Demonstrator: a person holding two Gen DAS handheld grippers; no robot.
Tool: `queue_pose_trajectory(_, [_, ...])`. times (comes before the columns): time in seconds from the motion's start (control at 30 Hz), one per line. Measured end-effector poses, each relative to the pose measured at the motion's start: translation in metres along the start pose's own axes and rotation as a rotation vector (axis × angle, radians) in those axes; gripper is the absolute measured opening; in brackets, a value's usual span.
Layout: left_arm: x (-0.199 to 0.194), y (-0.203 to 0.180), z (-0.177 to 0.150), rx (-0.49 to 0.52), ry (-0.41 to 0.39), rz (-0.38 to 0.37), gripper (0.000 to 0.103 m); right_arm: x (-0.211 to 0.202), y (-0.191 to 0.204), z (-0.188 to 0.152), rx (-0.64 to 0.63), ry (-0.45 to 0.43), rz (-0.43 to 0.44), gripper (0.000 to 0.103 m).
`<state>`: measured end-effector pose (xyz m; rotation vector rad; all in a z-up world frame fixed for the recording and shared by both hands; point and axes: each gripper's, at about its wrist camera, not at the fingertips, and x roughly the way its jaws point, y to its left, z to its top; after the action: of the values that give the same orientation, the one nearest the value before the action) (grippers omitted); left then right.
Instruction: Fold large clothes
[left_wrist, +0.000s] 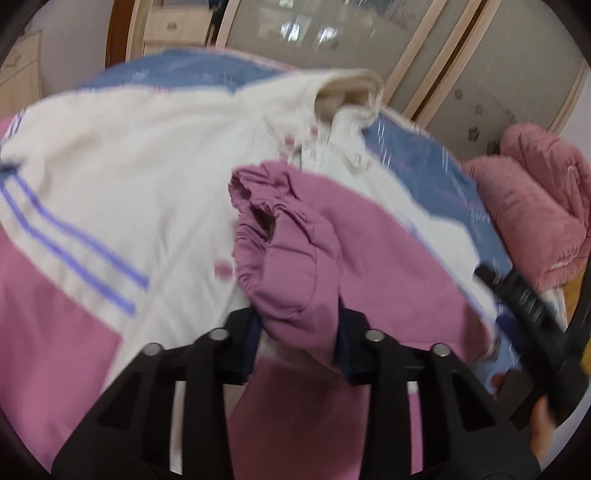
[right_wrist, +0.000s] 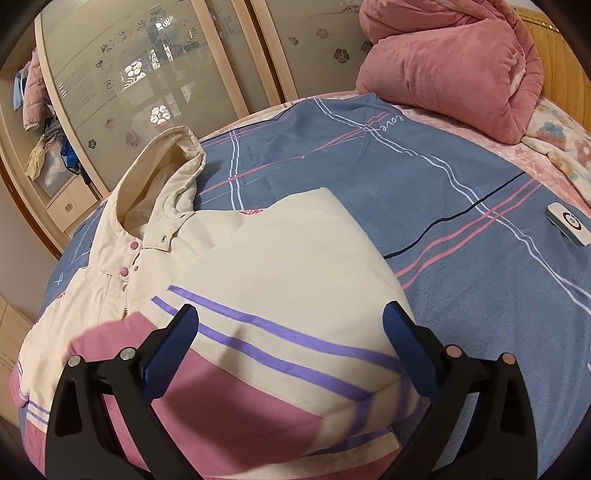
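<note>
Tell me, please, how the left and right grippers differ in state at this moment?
The left gripper is clamped on the jacket's pink sleeve cuff; the right gripper stands wide open, holding nothing. The left lifts fabric; the right hovers over the cream jacket. Both share black frames and blue pads.

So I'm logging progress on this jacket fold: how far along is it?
Early to midway. Done: the jacket lies flat on the bed cover, one side apparently folded over the body. In hand: the left gripper is clamped on the pink sleeve cuff, carrying it over the front. The right gripper hovers open above the folded side. Left: the hood and lengthwise folds.
</note>
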<state>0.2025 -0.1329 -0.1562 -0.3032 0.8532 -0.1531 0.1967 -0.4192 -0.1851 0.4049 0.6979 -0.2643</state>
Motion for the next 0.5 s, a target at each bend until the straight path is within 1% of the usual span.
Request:
queue_pose_trajectory(0.03, [-0.005,-0.001,0.003,0.016,-0.025,0.006,0.029,0.0,0.0,0.0,-0.002,-0.002,0.0,0.1])
queue_pose_trajectory(0.07, [-0.01,-0.006,0.008,0.053,-0.075,0.028,0.029,-0.001,0.002,0.0,-0.006,-0.004,0.0,0.1])
queue_pose_trajectory(0.1, [-0.013,-0.014,0.015,0.118,-0.14,0.084,0.029,-0.001,0.001,0.0,-0.008,-0.006,-0.001,0.1])
queue_pose_trajectory(0.13, [-0.013,-0.019,0.019,0.165,-0.182,0.133,0.028,-0.002,0.002,-0.001,-0.01,-0.007,0.0,0.1])
queue_pose_trajectory(0.17, [-0.01,-0.026,0.023,0.215,-0.217,0.197,0.029,-0.002,0.003,-0.001,-0.011,-0.009,0.018,0.1])
queue_pose_trajectory(0.2, [-0.006,-0.029,0.027,0.245,-0.231,0.245,0.029,-0.003,0.004,-0.001,-0.011,-0.008,0.035,0.1])
queue_pose_trajectory(0.23, [0.001,-0.028,0.034,0.244,-0.218,0.263,0.029,-0.003,0.005,-0.002,-0.014,-0.007,0.048,0.1])
queue_pose_trajectory(0.3, [0.01,-0.018,0.043,0.188,-0.175,0.231,0.031,-0.004,0.009,-0.002,-0.028,-0.005,0.048,0.1])
queue_pose_trajectory(0.33, [0.017,-0.01,0.046,0.152,-0.15,0.227,0.032,-0.004,0.013,-0.003,-0.045,-0.002,0.047,0.1])
queue_pose_trajectory(0.37, [0.021,-0.007,0.045,0.139,-0.14,0.234,0.033,-0.005,0.016,-0.004,-0.056,0.002,0.053,0.1])
queue_pose_trajectory(0.4, [0.026,-0.004,0.045,0.129,-0.131,0.245,0.036,-0.005,0.018,-0.005,-0.065,0.009,0.074,0.1])
queue_pose_trajectory(0.43, [0.031,0.001,0.04,0.121,-0.12,0.261,0.038,-0.005,0.02,-0.006,-0.066,0.02,0.115,0.1])
queue_pose_trajectory(0.47, [0.037,0.004,0.037,0.116,-0.109,0.272,0.039,-0.005,0.022,-0.007,-0.06,0.043,0.174,0.1])
queue_pose_trajectory(0.5, [0.043,0.006,0.035,0.117,-0.095,0.283,0.039,-0.006,0.024,-0.008,-0.052,0.055,0.215,0.1])
